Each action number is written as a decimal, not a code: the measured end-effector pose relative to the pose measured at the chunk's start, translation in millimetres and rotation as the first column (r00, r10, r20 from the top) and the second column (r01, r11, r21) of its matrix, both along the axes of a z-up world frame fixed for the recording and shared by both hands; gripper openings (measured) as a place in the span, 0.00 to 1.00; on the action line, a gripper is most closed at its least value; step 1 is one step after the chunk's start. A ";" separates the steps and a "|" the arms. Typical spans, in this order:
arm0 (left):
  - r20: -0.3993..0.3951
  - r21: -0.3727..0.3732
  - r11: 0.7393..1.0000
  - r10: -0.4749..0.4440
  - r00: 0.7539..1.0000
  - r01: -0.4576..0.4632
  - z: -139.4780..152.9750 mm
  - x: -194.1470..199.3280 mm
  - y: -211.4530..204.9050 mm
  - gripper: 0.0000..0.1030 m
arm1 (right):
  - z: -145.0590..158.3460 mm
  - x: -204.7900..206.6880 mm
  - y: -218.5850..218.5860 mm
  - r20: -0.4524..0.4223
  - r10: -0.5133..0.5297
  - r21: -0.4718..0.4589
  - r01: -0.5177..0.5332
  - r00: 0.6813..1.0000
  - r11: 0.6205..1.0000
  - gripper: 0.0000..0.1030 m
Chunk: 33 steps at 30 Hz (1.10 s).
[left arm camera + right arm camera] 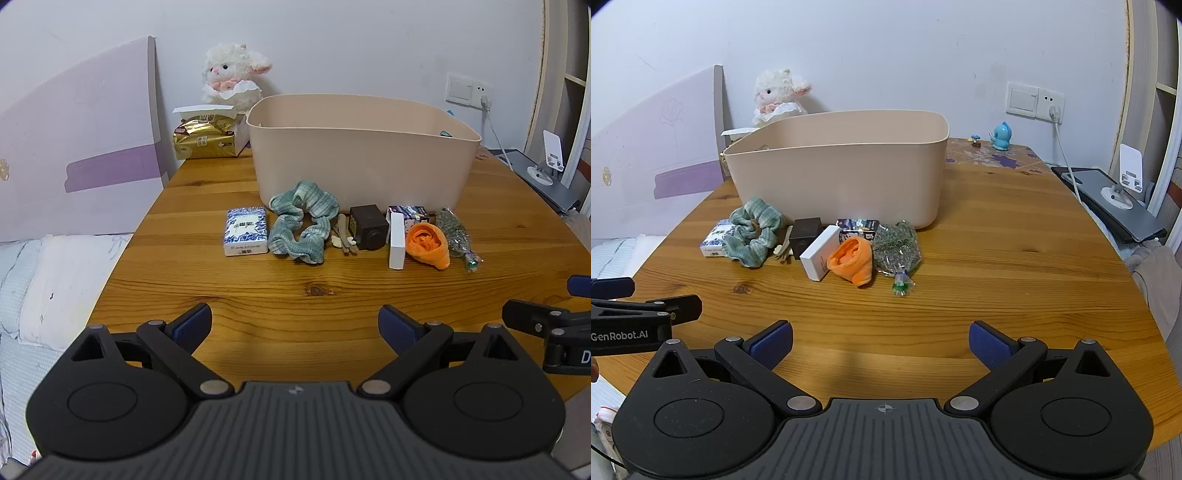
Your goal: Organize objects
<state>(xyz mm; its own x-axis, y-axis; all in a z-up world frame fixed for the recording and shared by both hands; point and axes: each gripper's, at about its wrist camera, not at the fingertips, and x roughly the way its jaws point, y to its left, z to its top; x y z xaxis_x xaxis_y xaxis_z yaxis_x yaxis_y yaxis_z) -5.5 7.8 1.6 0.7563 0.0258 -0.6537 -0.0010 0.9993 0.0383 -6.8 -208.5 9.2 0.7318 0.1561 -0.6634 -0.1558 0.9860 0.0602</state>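
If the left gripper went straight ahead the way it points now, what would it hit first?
Probably the green scrunchie. The left gripper is open over bare table, aimed at the row's middle, with the beige bin behind. Height is unclear; it might pass over.

Right tongs [881, 341] spread wide above wooden table [997, 258], small items clustered before beige bin [842, 173]

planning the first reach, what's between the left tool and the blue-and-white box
Only bare wooden table: the left wrist view shows nothing between the open left tool and the blue-and-white box.
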 end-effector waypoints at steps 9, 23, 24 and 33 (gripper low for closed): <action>-0.009 -0.003 1.000 0.001 1.000 -0.001 -0.2 1.7 5.7 0.94 | -1.8 1.5 0.0 -0.009 -0.005 -0.007 0.004 1.000 1.000 1.00; -0.009 0.005 1.000 -0.013 1.000 0.014 -0.4 3.1 3.0 0.94 | -1.0 3.6 2.7 -0.013 -0.006 -0.014 0.005 1.000 1.000 1.00; -0.009 0.005 1.000 -0.014 1.000 0.014 -0.4 3.3 2.9 0.94 | -0.9 3.7 3.0 -0.014 -0.005 -0.014 0.005 1.000 1.000 1.00; -0.009 0.011 1.000 -0.014 1.000 0.014 -0.7 4.4 2.4 0.94 | -0.8 7.0 3.1 -0.014 -0.006 -0.014 0.006 1.000 1.000 1.00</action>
<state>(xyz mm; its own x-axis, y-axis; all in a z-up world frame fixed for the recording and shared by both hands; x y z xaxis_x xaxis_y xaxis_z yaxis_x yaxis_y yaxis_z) -1.0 10.2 0.9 0.7509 0.0223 -0.6601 0.0135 0.9987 0.0491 0.2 -205.4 8.4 0.7232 0.1423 -0.6759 -0.1494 0.9876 0.0481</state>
